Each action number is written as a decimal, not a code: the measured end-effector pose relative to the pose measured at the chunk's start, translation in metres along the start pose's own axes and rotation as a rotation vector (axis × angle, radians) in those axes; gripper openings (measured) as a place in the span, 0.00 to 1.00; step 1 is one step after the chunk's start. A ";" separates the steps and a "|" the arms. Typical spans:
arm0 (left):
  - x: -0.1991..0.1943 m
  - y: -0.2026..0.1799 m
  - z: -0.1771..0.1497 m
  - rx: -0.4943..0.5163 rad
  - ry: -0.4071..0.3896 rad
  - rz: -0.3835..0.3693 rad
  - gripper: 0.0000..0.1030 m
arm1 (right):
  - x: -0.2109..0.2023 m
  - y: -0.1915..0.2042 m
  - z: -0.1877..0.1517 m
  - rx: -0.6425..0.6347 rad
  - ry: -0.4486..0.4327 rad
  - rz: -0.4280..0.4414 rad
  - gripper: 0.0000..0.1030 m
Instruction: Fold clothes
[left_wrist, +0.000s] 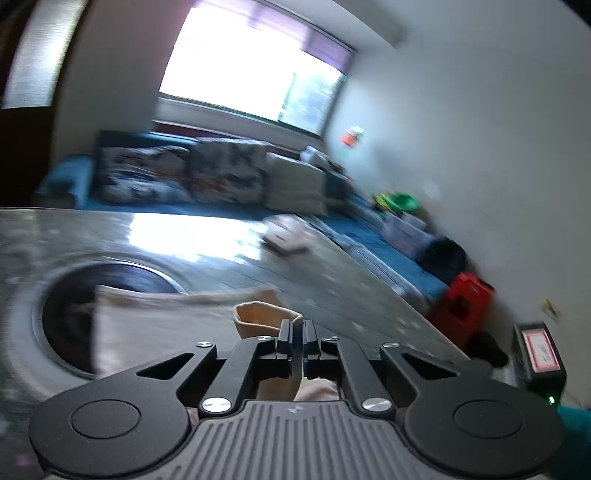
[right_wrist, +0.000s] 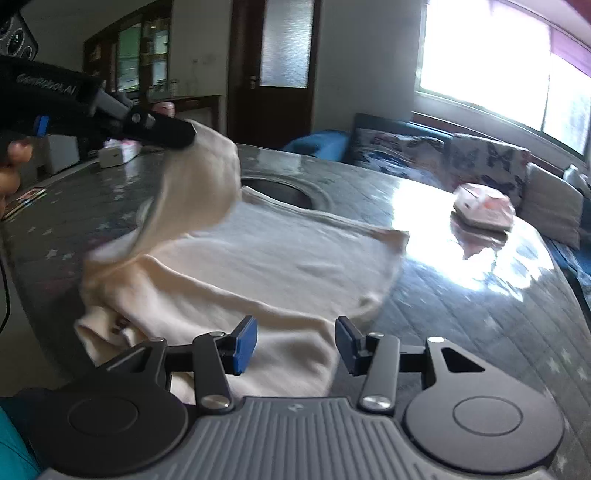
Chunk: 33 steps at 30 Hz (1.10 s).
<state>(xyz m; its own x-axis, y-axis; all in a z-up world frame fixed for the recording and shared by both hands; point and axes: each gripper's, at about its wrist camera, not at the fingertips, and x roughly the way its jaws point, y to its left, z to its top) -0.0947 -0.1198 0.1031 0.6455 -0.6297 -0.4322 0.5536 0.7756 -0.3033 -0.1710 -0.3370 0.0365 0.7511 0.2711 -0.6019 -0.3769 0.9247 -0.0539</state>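
1. The left gripper (left_wrist: 298, 332) is clamped tight on a folded edge of the cream garment (right_wrist: 258, 266), with cloth pinched between its black fingers (left_wrist: 286, 338).
2. In the right wrist view that same left gripper (right_wrist: 181, 134) is seen lifted above the table, and a flap of the garment is draped down from it.
3. The right gripper (right_wrist: 295, 343) is held with its jaws apart, blue pads (right_wrist: 245, 345) bare, and nothing is gripped; the garment's near edge is seen just beyond and below them.
4. The rest of the garment is spread flat on the dark star-patterned table (right_wrist: 480, 314), beside a round recess (right_wrist: 291, 188) at its centre.
5. A small pinkish packet (right_wrist: 482, 208) is seen further off on the table, well apart from the cloth.
6. A blue sofa (left_wrist: 155, 173) with patterned cushions is lined up under a bright window (left_wrist: 251, 70).
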 end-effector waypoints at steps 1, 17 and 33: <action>0.006 -0.006 -0.003 0.021 0.020 -0.016 0.05 | -0.002 -0.003 -0.003 0.012 0.004 -0.009 0.46; -0.010 0.025 -0.050 0.124 0.091 0.131 0.87 | 0.000 -0.017 0.000 0.156 0.022 0.063 0.41; -0.037 0.072 -0.067 0.044 0.064 0.224 1.00 | 0.032 0.003 0.015 0.052 0.050 -0.036 0.02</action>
<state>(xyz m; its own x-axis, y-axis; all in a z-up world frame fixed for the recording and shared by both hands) -0.1138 -0.0377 0.0399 0.7206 -0.4371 -0.5382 0.4239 0.8920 -0.1569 -0.1399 -0.3213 0.0295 0.7355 0.2248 -0.6392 -0.3205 0.9466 -0.0359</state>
